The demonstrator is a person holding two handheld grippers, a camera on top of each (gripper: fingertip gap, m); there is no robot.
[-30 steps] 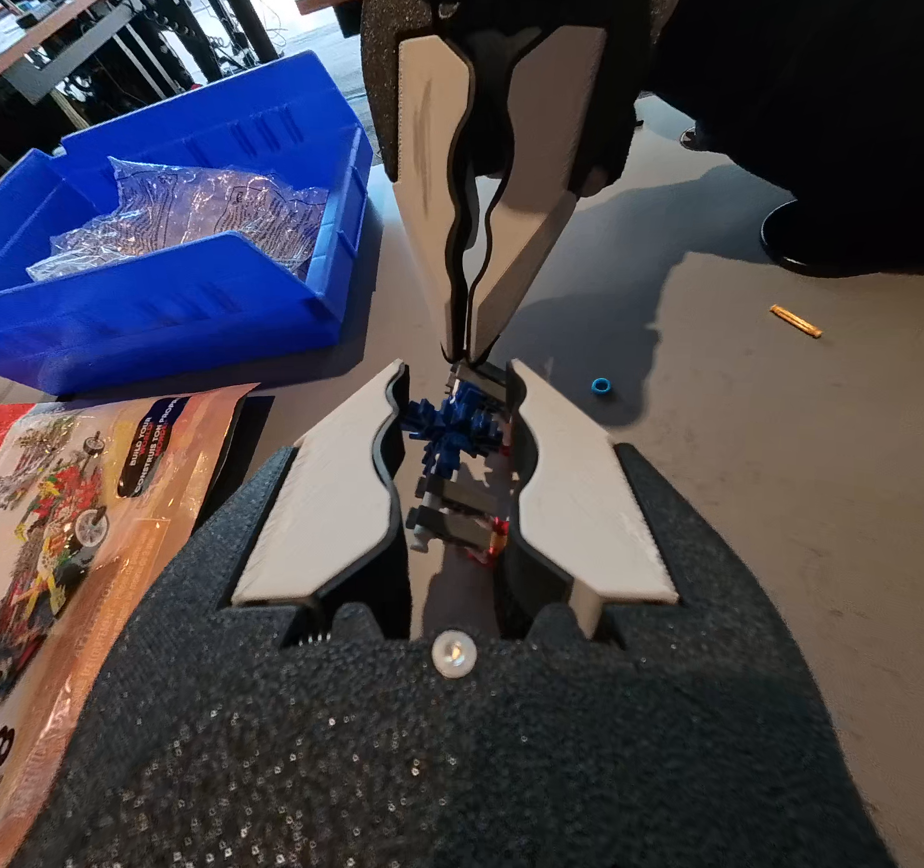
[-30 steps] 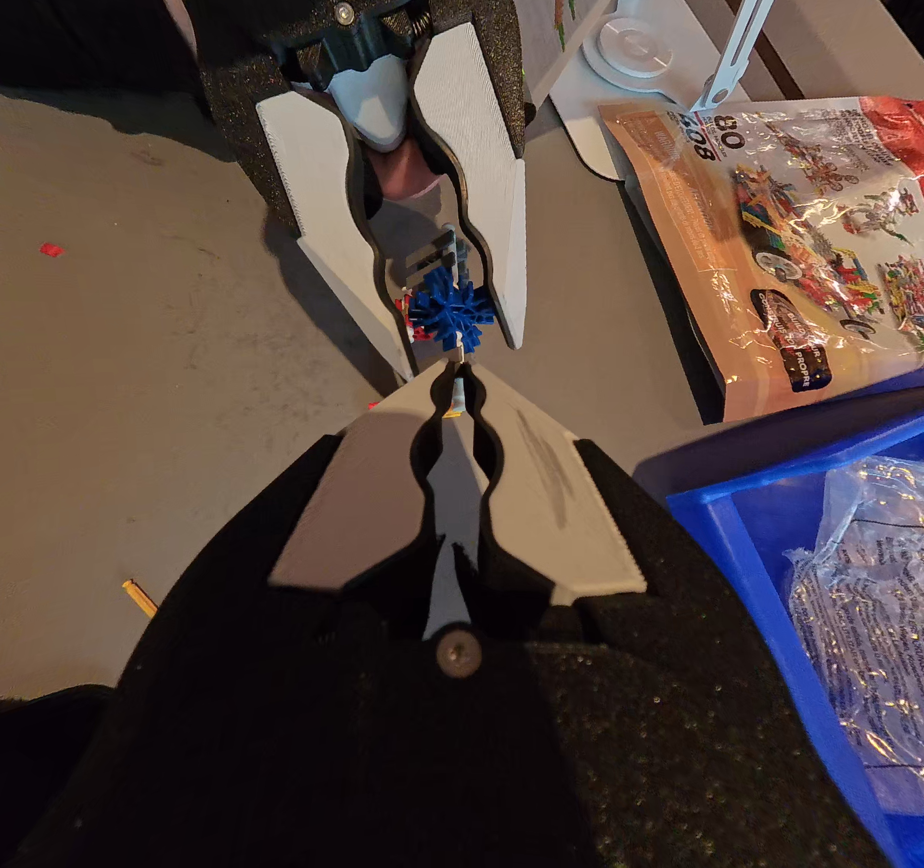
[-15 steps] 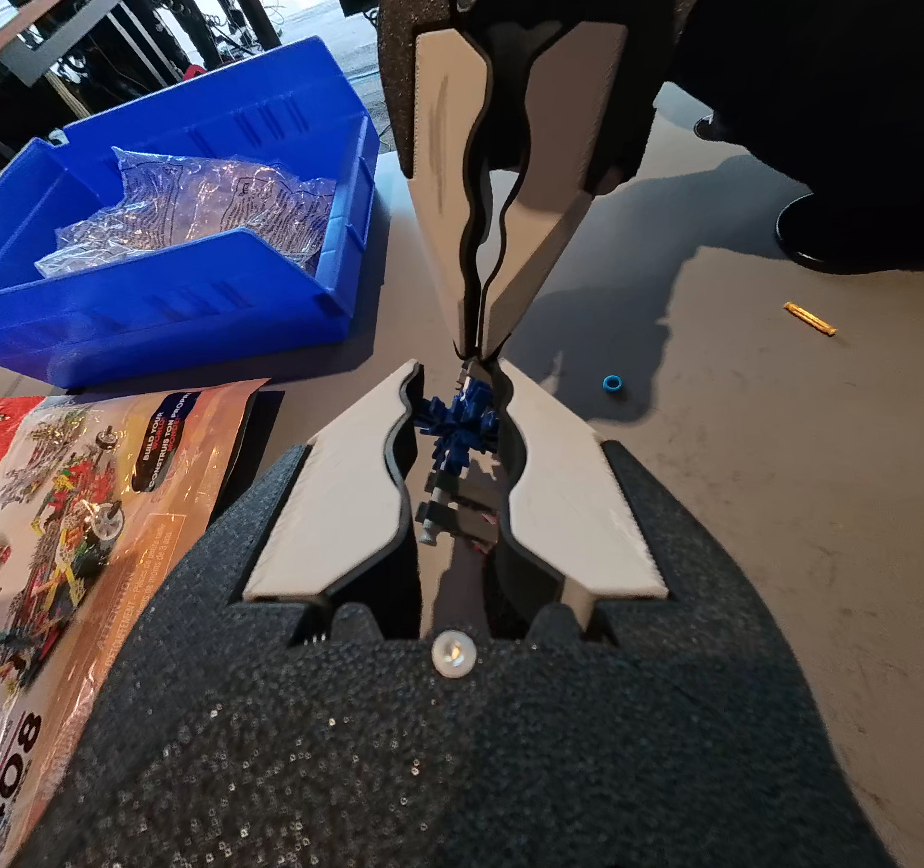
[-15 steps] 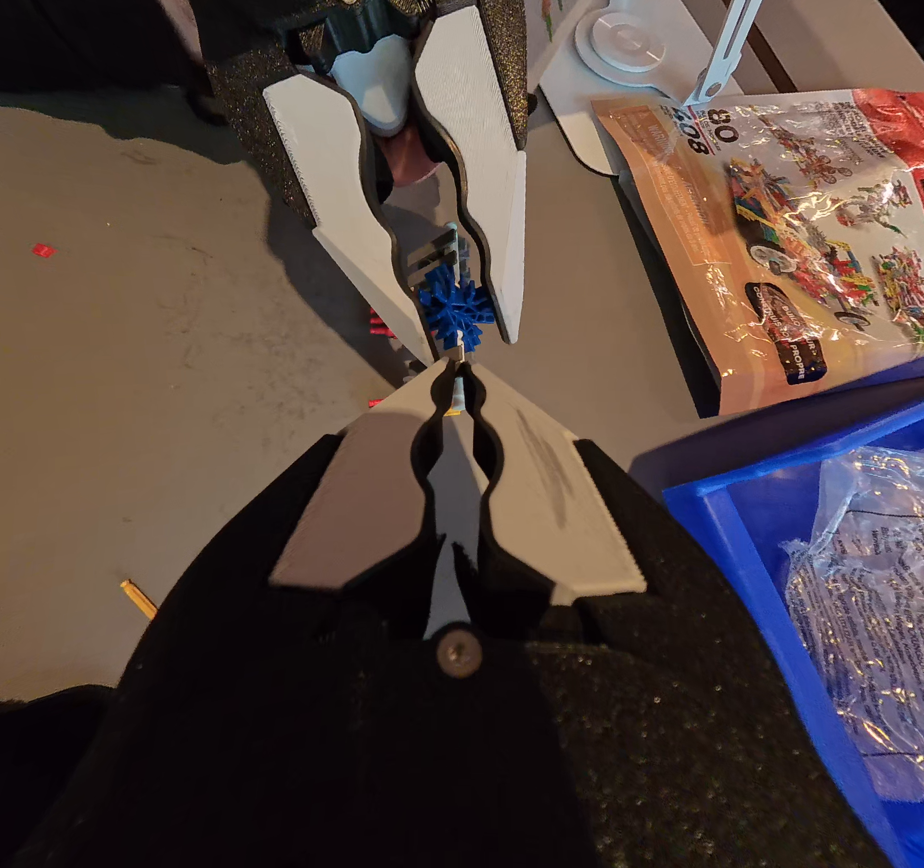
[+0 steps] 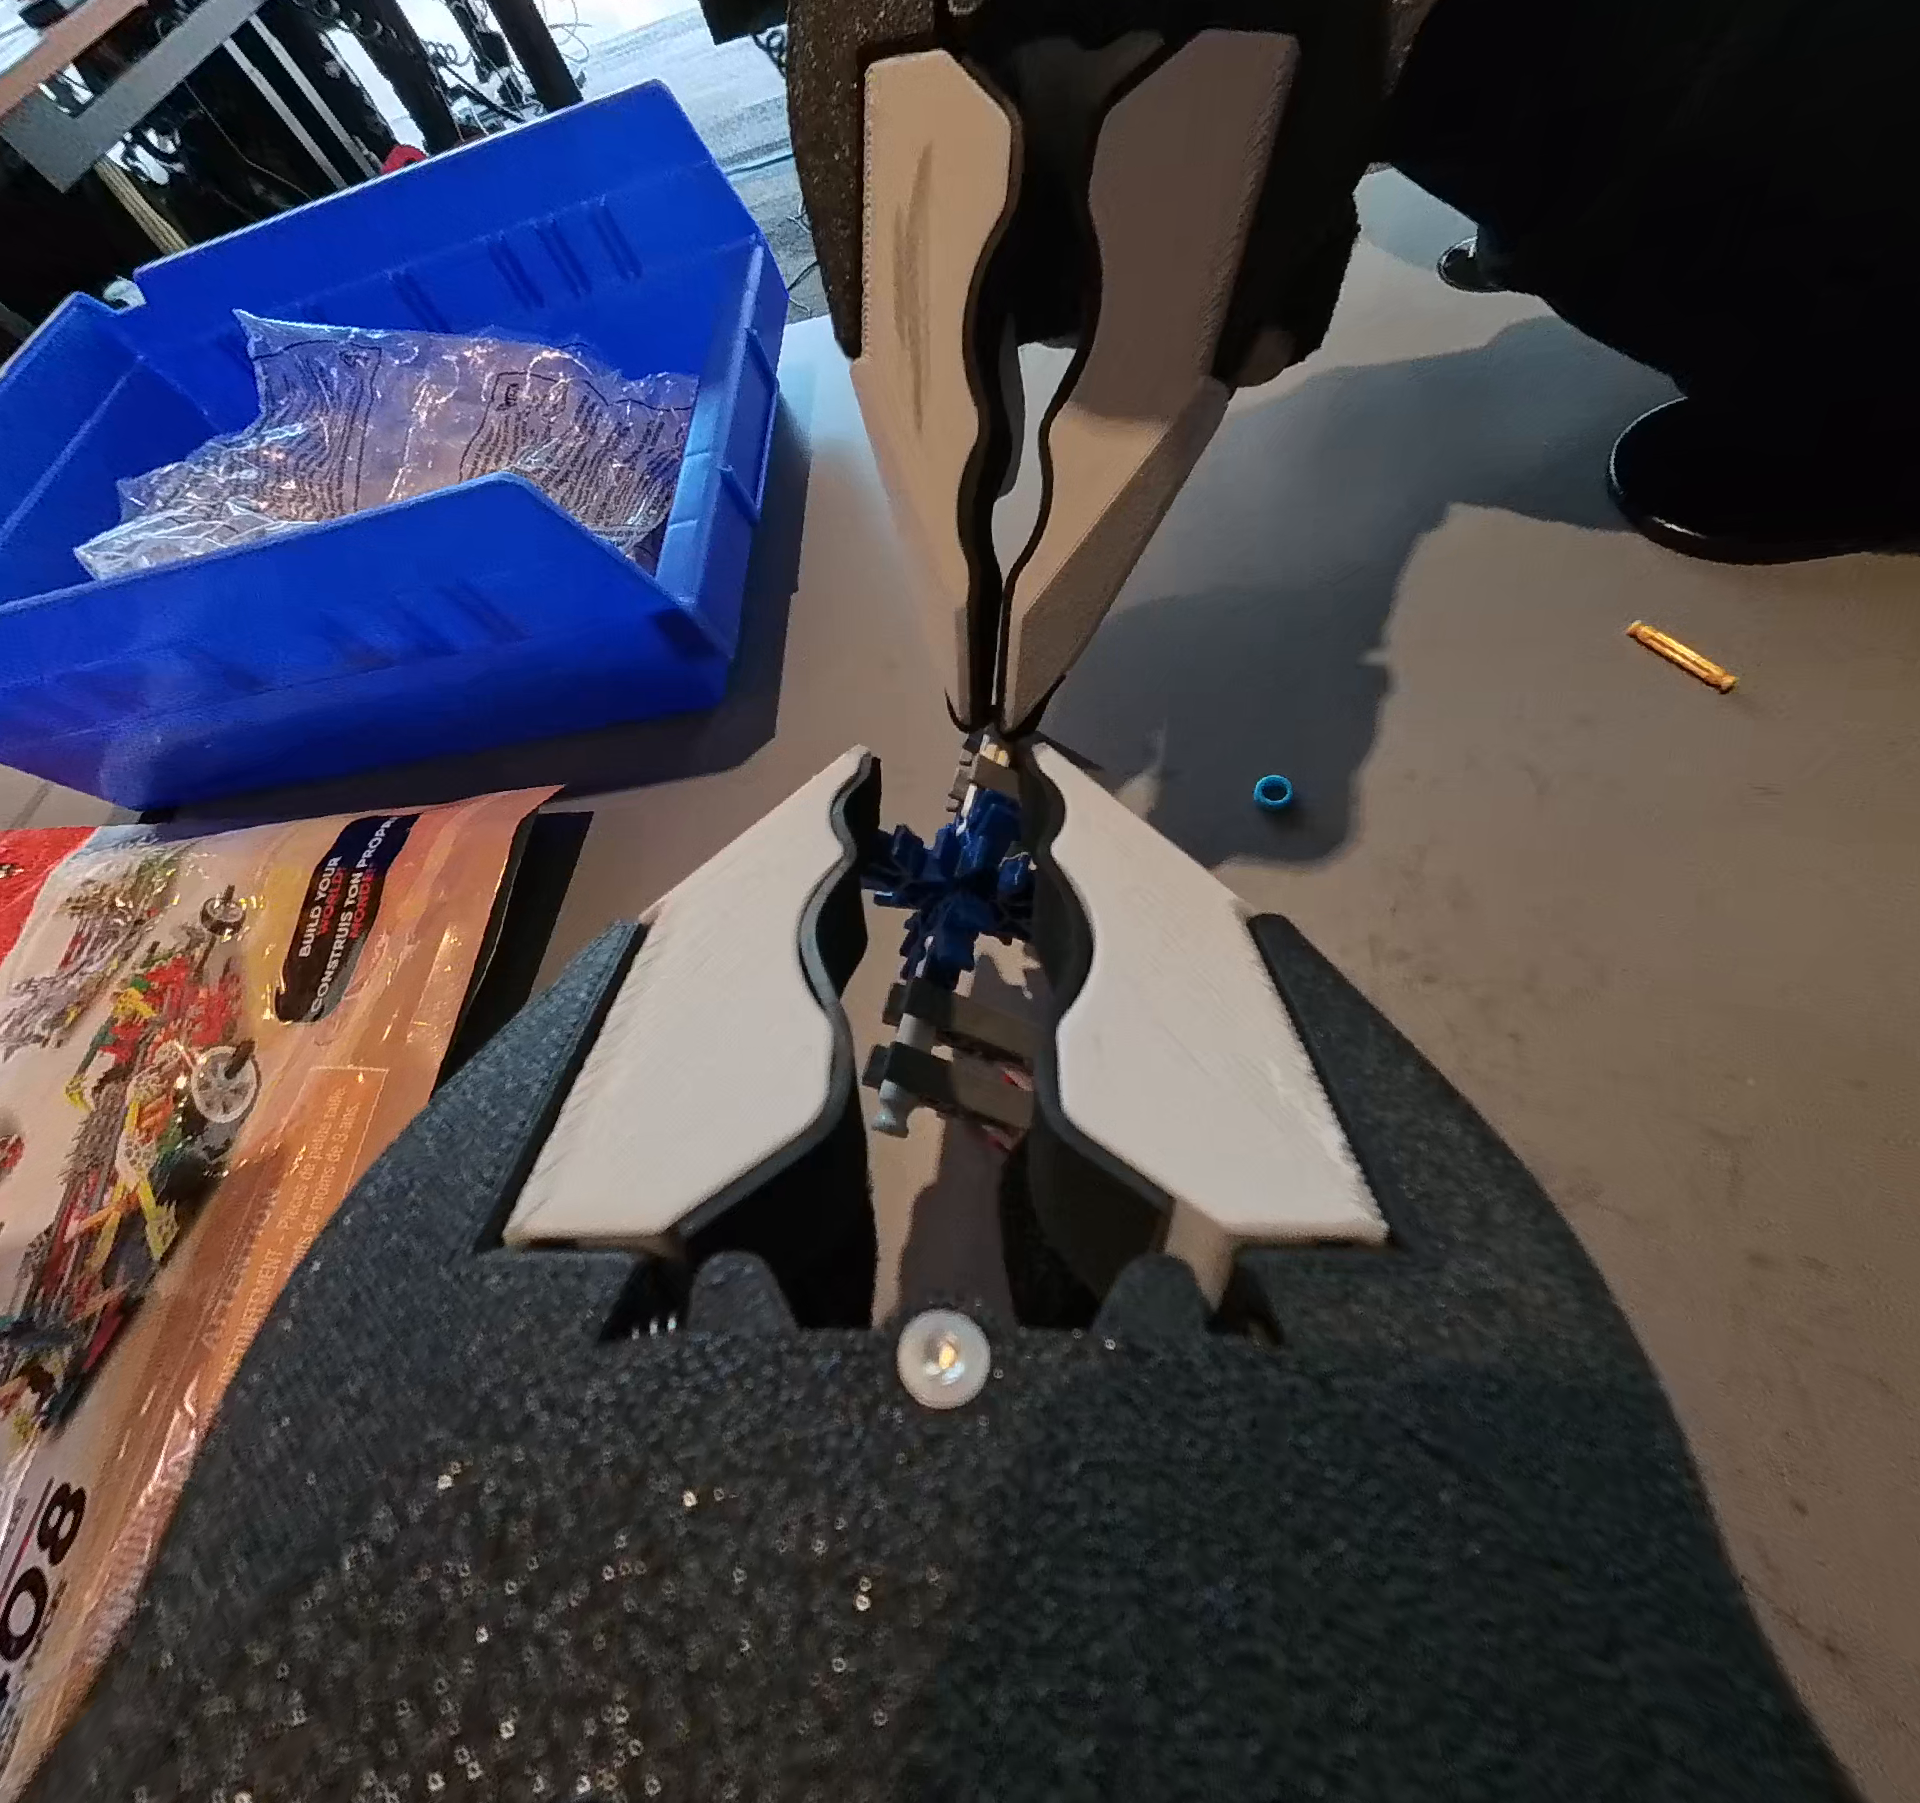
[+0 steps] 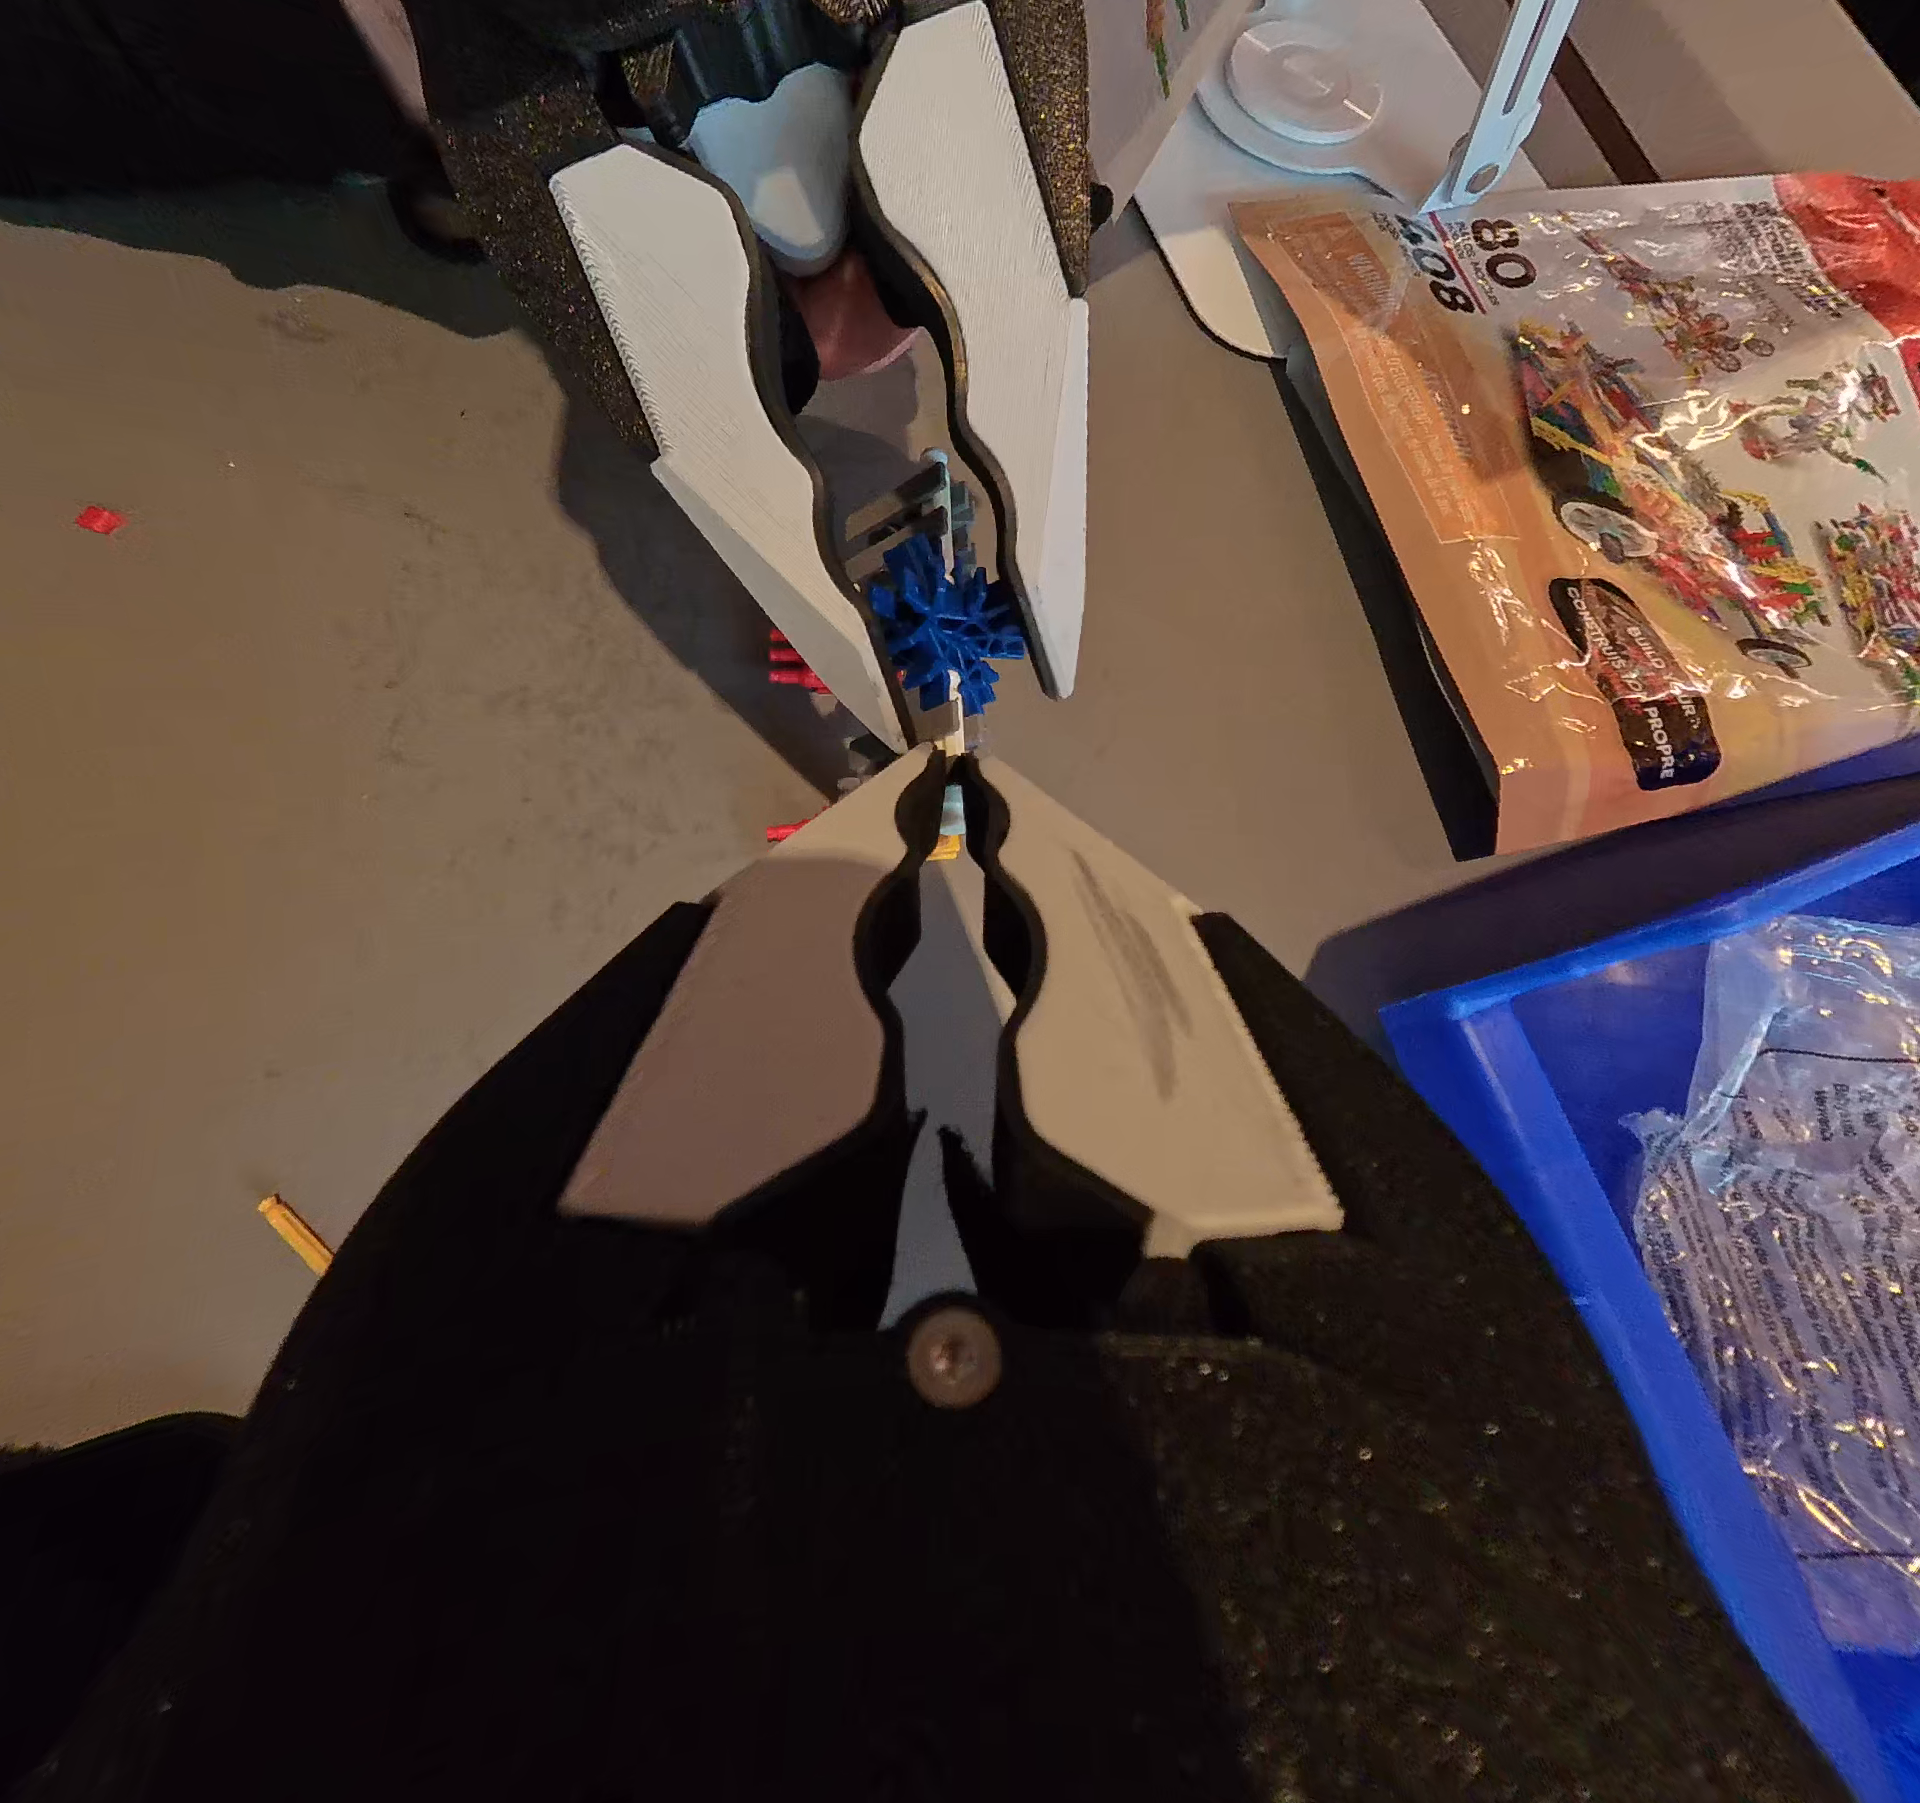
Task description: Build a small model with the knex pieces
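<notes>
— What is different from a second ago?

— Little. The left gripper has narrowed slightly on the toy assembly, and its fingers now clamp the blue snowflake connector. The right gripper remains pressed together on the pale rod end beyond the connector.

— And where is the assembly?

— Above the grey tabletop, between the two grippers, which meet tip to tip. The blue bin sits far left and the printed bag near left. A small blue ring lies just right.
</notes>
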